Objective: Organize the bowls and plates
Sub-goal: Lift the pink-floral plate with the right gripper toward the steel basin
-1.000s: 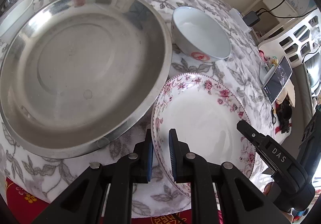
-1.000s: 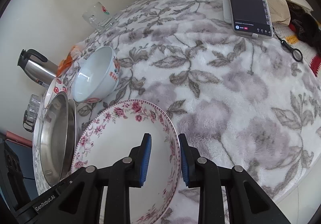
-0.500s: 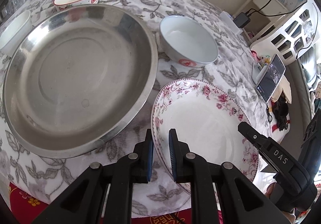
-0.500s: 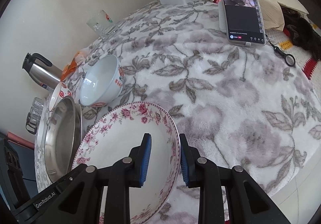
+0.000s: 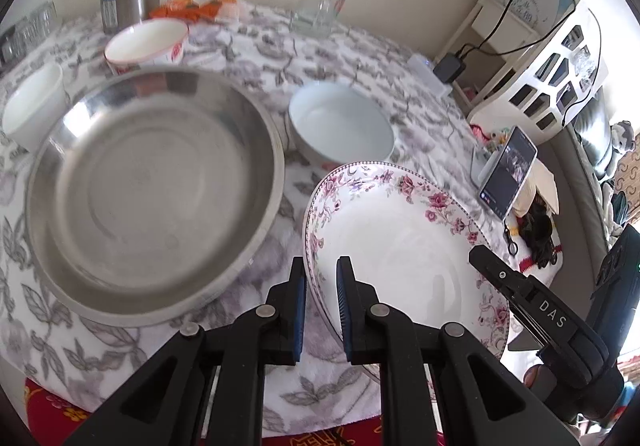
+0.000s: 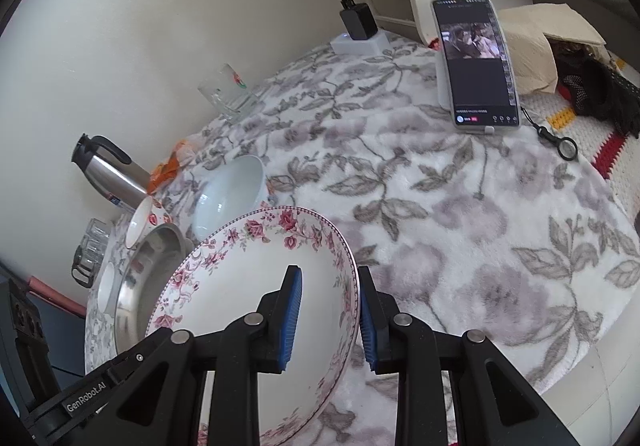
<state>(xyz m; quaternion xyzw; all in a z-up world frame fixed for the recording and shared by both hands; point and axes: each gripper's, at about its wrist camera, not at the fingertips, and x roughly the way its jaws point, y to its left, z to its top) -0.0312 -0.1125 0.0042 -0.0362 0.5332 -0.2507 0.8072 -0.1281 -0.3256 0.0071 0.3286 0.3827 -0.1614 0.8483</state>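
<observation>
Floral plate (image 5: 400,242) rim clamped by both hand-held grippers, off the tablecloth (image 6: 460,206).

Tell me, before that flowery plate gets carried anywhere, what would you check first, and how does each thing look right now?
1. Left gripper clamped on the floral plate rim: ok.
2. Right gripper clamped on the opposite rim: ok.
3. Plate clear of the tablecloth: it looks lifted, but cannot tell for sure.
4. Steel pan empty, ready to receive a plate: ok.
5. White bowl just beyond the plate, clear of its edge: cannot tell.
6. Phone propped well away: ok.
</observation>
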